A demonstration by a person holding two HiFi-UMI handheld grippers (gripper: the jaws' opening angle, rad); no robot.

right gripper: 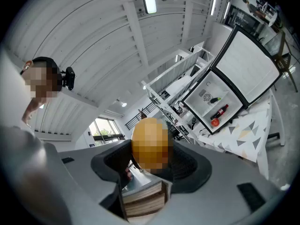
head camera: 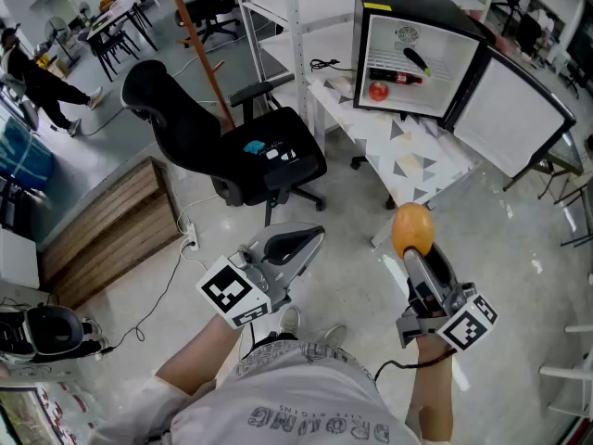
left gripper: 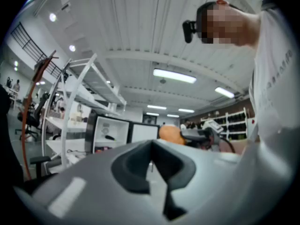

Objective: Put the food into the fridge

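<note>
in the head view, the right hand-held gripper (head camera: 415, 256) is reaching forward with its jaws spread wide and clamping an orange fruit (head camera: 412, 229) at their tips. the left hand-held gripper (head camera: 310, 239) is hanging beside it over the floor, its jaws pressed together on nothing. well ahead, the fridge (head camera: 422, 6) is sitting on a triangle-patterned worktop (head camera: 422, 160) with its door (head camera: 514, 109) swung open to the right; a red bottle (head camera: 404, 79) and a red round fruit (head camera: 378, 90) are lying inside. a black office chair (head camera: 222, 142) is standing to the left of the worktop.

in the left gripper view, the left hand-held gripper (left gripper: 151, 163) is showing its dark pads meeting with nothing between them. beyond it, the orange fruit (left gripper: 169, 134) is sitting in front of the open fridge (left gripper: 110, 134).

in the right gripper view, the right hand-held gripper (right gripper: 150, 165) is squeezing the orange fruit (right gripper: 150, 144) between its pads, well apart from the fridge (right gripper: 199, 95), where the red bottle (right gripper: 220, 111) is lying just above the red round fruit (right gripper: 214, 122).
</note>
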